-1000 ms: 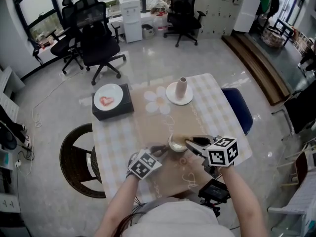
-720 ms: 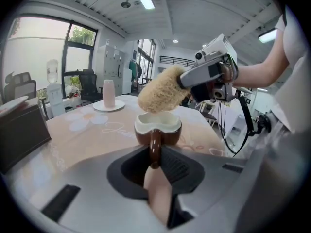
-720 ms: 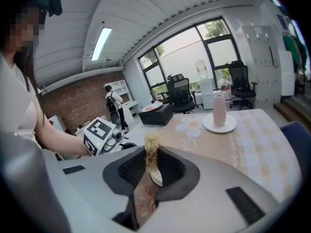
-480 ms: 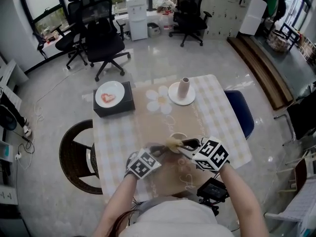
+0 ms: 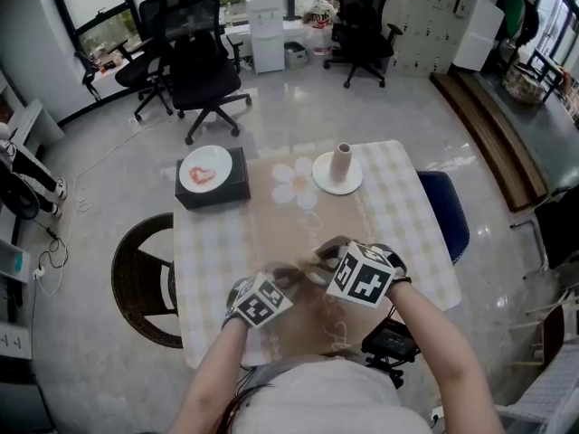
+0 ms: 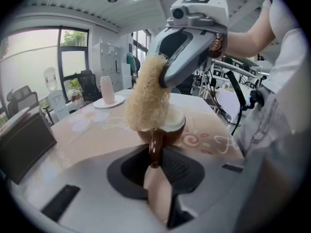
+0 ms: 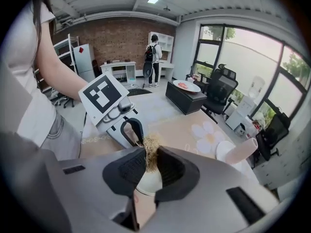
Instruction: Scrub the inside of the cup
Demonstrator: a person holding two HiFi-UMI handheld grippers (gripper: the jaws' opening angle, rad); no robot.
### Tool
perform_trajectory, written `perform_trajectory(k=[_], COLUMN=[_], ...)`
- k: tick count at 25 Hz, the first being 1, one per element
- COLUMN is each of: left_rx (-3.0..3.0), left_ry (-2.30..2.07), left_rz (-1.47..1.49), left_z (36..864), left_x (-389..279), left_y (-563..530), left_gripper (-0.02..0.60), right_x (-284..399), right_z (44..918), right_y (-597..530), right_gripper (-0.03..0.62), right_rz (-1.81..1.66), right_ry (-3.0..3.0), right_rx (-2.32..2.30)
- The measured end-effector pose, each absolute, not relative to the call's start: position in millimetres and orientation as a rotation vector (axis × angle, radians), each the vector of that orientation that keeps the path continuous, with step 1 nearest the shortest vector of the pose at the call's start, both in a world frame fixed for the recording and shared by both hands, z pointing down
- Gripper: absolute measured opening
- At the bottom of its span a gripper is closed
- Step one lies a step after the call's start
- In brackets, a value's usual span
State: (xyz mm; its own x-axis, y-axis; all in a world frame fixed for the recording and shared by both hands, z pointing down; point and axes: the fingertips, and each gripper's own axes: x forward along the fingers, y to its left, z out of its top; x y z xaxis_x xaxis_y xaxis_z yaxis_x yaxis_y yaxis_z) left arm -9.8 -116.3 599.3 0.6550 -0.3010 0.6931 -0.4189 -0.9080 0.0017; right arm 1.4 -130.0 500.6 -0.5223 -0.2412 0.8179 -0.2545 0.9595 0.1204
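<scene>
A brown cup (image 6: 171, 126) with a white inside stands on the beige tablecloth. My left gripper (image 6: 154, 154) is shut on its handle (image 6: 154, 147). My right gripper (image 7: 150, 161) is shut on a straw-coloured loofah sponge (image 6: 146, 98), which is pressed down into the cup's mouth. In the right gripper view the sponge (image 7: 150, 154) sits between the jaws with the cup's white inside (image 7: 148, 182) just below. In the head view the right gripper (image 5: 327, 259) and its marker cube cover most of the cup, and the left gripper (image 5: 291, 277) meets it from the left.
A black box (image 5: 213, 193) carrying a white plate stands at the table's far left. A beige vase (image 5: 341, 162) on a white plate is at the far middle. A round brown chair (image 5: 136, 283) is left of the table, a blue chair (image 5: 450, 213) right.
My right gripper has moved left from beside the cup to over it, carrying the sponge into the cup's mouth. The left gripper has kept its hold in place.
</scene>
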Motion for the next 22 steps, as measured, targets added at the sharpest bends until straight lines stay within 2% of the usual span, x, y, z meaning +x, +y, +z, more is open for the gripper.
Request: perform_trajectory(k=[10,22], left_rx=[2.703,2.687], left_ry=[-0.621,-0.633], left_rz=[1.098,1.109], left_z=[600,601], left_x=[-10,-11], left_y=[-117,-118], left_gripper=[0.066,0.066], right_x=[-11,8], right_z=[503,511], right_y=[-148,-168], right_gripper=[0.063,0.063], right_rz=[-0.055,0.058], right_ry=[-2.091,-2.098], right_rx=[0.247,0.283])
